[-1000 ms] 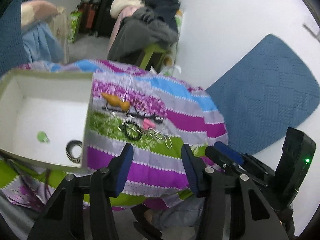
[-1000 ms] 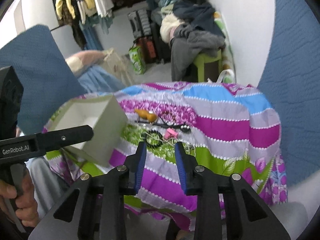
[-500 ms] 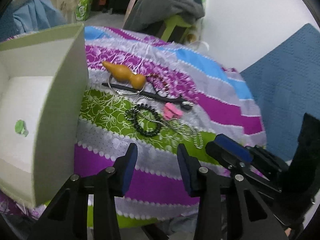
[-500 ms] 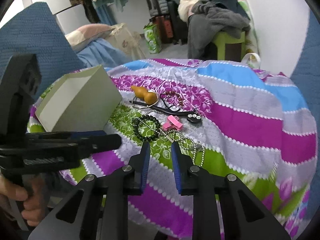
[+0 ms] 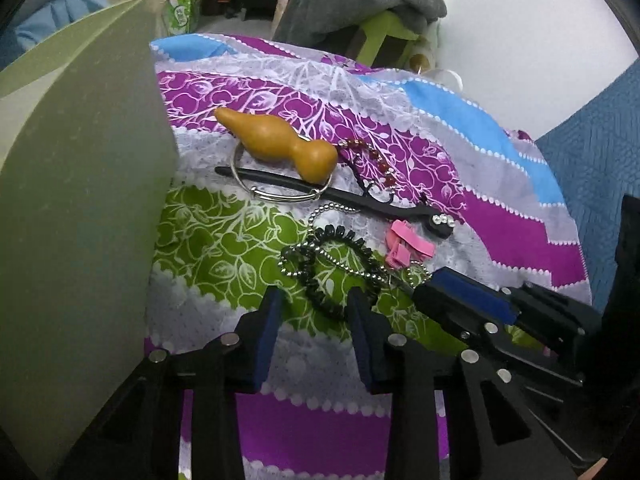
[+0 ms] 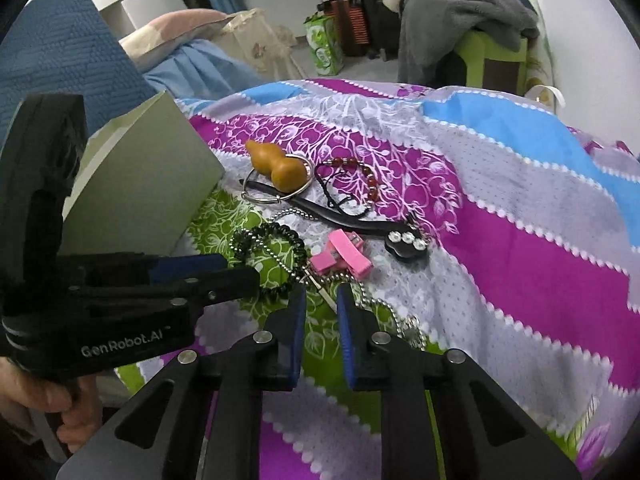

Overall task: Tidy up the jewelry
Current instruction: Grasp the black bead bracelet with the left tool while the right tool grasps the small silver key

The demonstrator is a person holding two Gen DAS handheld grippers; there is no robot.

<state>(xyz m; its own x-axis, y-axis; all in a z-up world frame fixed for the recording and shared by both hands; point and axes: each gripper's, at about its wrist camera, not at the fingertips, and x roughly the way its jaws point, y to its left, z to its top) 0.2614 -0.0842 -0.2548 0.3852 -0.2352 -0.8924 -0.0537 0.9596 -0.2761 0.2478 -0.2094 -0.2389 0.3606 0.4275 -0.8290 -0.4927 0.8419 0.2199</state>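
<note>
Black bead bracelet (image 5: 340,264) lies on the cloth (image 5: 400,128) just ahead of my left gripper (image 5: 314,312), jaws wide, empty. Ball chain (image 6: 376,300) runs past my right gripper (image 6: 320,306), jaws narrow, empty. Box (image 5: 80,200) interior is hidden by its wall.

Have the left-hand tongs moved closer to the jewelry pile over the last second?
Yes. The left tongs have come forward over the cloth: the black coiled bracelet, earlier well ahead, now sits right at their tips, with the green box close alongside.
</note>
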